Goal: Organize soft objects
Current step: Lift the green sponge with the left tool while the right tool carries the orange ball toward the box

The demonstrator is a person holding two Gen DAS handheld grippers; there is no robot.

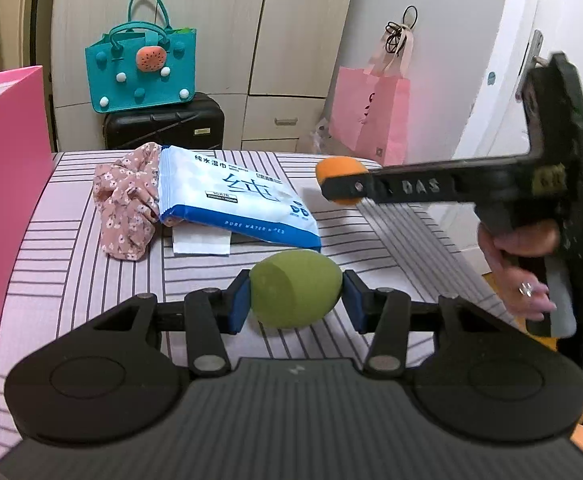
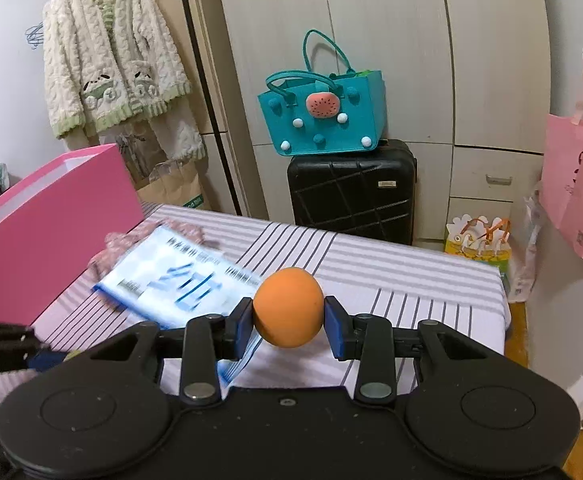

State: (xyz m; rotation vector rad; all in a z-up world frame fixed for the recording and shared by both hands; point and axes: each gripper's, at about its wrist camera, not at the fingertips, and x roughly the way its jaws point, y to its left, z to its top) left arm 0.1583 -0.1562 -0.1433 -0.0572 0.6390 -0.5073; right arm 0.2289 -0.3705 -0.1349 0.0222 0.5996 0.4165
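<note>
My left gripper [image 1: 294, 296] is shut on a green egg-shaped sponge [image 1: 294, 287], held just above the striped table [image 1: 71, 272]. My right gripper [image 2: 288, 316] is shut on an orange egg-shaped sponge [image 2: 288, 306] and carries it above the table. In the left wrist view the right gripper [image 1: 341, 186] reaches in from the right with the orange sponge [image 1: 339, 168] between its blue pads. A blue and white pack of wet wipes [image 1: 235, 196] lies on the table, partly over a pink floral cloth [image 1: 125, 204].
A pink box [image 2: 51, 208] stands at the table's left edge. Behind the table a black suitcase [image 2: 351, 188] carries a teal felt bag [image 2: 323, 112]. A pink paper bag [image 1: 371, 116] hangs at the right. A person's hand [image 1: 519, 264] grips the right tool.
</note>
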